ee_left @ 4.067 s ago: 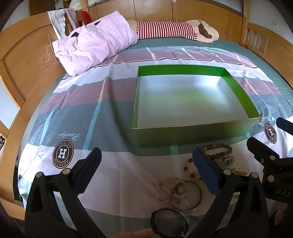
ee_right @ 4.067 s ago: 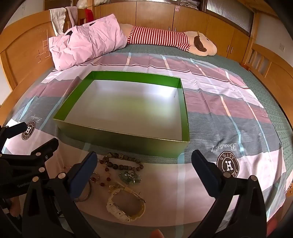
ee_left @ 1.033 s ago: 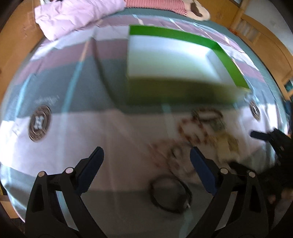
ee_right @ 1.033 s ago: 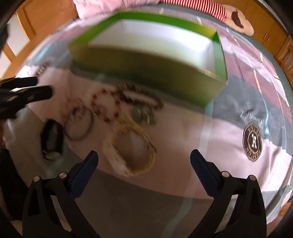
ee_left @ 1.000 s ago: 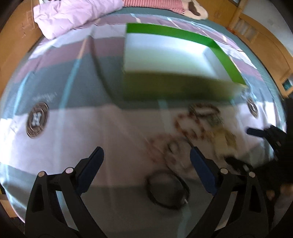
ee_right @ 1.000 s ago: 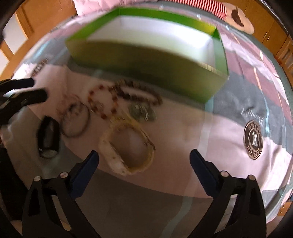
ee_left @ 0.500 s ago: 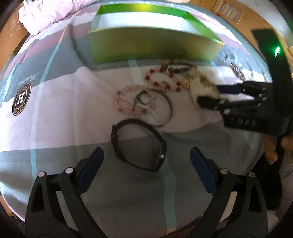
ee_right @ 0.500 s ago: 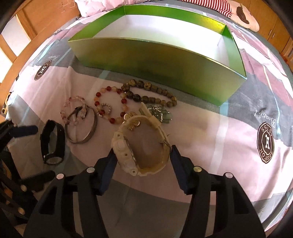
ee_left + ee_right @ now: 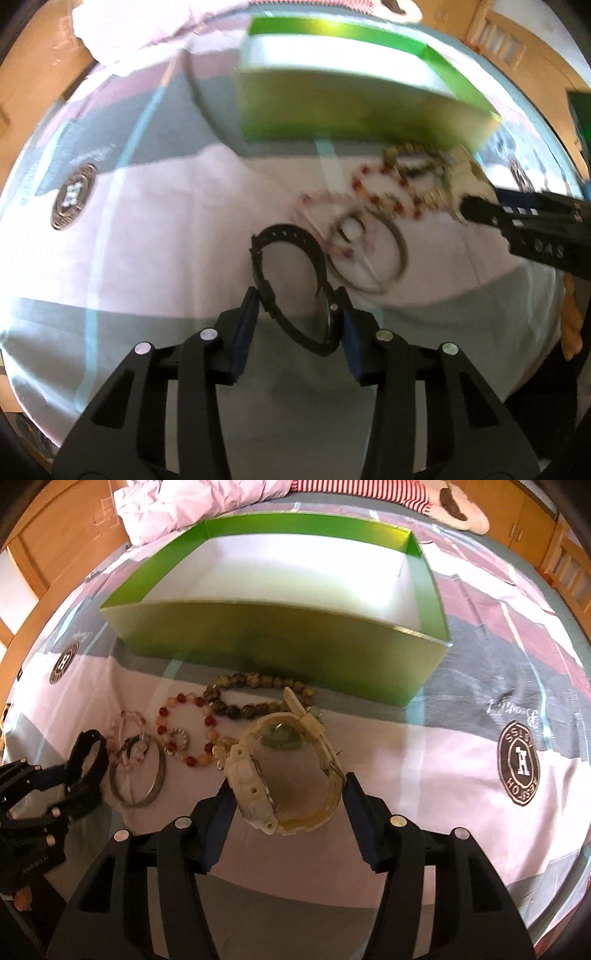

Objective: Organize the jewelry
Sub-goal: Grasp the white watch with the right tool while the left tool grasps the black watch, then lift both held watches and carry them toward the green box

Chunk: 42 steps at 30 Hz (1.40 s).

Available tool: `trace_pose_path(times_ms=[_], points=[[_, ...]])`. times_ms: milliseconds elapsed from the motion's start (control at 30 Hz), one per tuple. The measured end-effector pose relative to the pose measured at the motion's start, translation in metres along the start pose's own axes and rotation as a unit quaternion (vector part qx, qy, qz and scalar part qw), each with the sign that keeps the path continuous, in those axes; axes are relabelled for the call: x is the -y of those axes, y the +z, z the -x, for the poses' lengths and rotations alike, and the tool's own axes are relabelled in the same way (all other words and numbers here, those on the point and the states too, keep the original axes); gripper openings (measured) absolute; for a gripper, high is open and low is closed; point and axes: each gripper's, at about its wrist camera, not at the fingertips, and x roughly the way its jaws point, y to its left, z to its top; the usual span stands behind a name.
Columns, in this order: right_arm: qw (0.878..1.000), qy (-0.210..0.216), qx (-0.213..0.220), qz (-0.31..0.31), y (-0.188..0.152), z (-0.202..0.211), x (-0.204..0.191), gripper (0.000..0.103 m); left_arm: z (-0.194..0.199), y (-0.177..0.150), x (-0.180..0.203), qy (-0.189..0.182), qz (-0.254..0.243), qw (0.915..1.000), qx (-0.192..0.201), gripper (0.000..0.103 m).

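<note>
Bed: a wide bed under a pink, grey and white striped sheet [image 9: 424, 760] with round brown crests carries everything; it is soft, so anything pressed into it sinks instead of sliding.
Box: the large open green cardboard box with a white inside [image 9: 280, 646] sits just beyond the jewelry, nothing in it as far as I can see; its near wall is tall, so I judge each piece must be lifted well clear before it crosses the rim.
Cream watch: the chunky cream-white plastic wristwatch [image 9: 284, 775] stands on edge nearest the right gripper [image 9: 286, 794], touching the beaded pieces behind it.
Right jaws: pinching the cream watch, one pad on the case side, the other on the strap by the buckle; a straight, slow lift looks best, since its strap tail lies over the dark bead bracelet [image 9: 258, 694] and a green charm.
Black watch: the slim black band wristwatch [image 9: 291, 288] lies on the sheet at the left end of the cluster, beside a thin silver metal bangle [image 9: 369, 258].
Left jaws: the left gripper [image 9: 295, 321] has its jaws closing around the black watch, which sits between them, both pads at or very near the band; the blur hides whether the pinch is firm.
Advice: let the left squeeze finish before lifting, and keep the band clear of the bangle.
Small pieces: a red and amber bead bracelet [image 9: 186, 734] and a pale pink bead bracelet [image 9: 127, 723] wait untouched.
</note>
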Motion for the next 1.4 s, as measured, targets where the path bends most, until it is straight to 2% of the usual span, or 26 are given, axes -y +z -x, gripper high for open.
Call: trace_pose_path(times_ms=[100, 200, 433, 600, 733, 833, 933, 1200, 1400], points=[[1.000, 0.001, 0.025, -0.016, 0.002, 0.010, 0.008, 0.058, 0.011, 0.008, -0.006, -0.004, 0.016, 0.9995, 0.029, 0.041], [0.999, 0.004, 0.037, -0.025, 0.004, 0.015, 0.012, 0.058, 0.017, 0.010, -0.007, -0.014, 0.018, 0.9989, 0.041, 0.041], [0.999, -0.022, 0.030, -0.027, 0.003, 0.008, 0.013, 0.058, 0.009, 0.011, -0.007, -0.006, 0.013, 0.9994, 0.032, 0.043], [0.998, -0.012, 0.028, -0.049, 0.005, 0.004, 0.015, 0.058, -0.003, 0.023, -0.011, -0.009, 0.031, 0.9991, 0.027, 0.043], [0.999, -0.006, 0.032, -0.040, 0.003, 0.008, 0.012, 0.058, -0.004, 0.031, -0.012, -0.032, 0.041, 0.9978, 0.041, 0.043], [0.999, -0.004, 0.034, -0.035, 0.002, 0.011, 0.009, 0.058, -0.008, 0.033, -0.023, -0.063, 0.076, 0.9945, 0.034, 0.043], [0.999, -0.005, 0.034, -0.032, 0.001, 0.012, 0.007, 0.058, -0.013, 0.040, -0.030, -0.053, 0.096, 0.9934, 0.035, 0.044], [0.999, -0.007, 0.041, -0.027, 0.003, 0.013, 0.006, 0.058, -0.021, 0.074, -0.008, -0.060, 0.047, 0.9961, 0.044, 0.046], [0.999, -0.008, 0.032, -0.021, 0.002, 0.008, 0.003, 0.058, -0.030, 0.073, 0.010, -0.039, 0.011, 0.9983, 0.041, 0.049]])
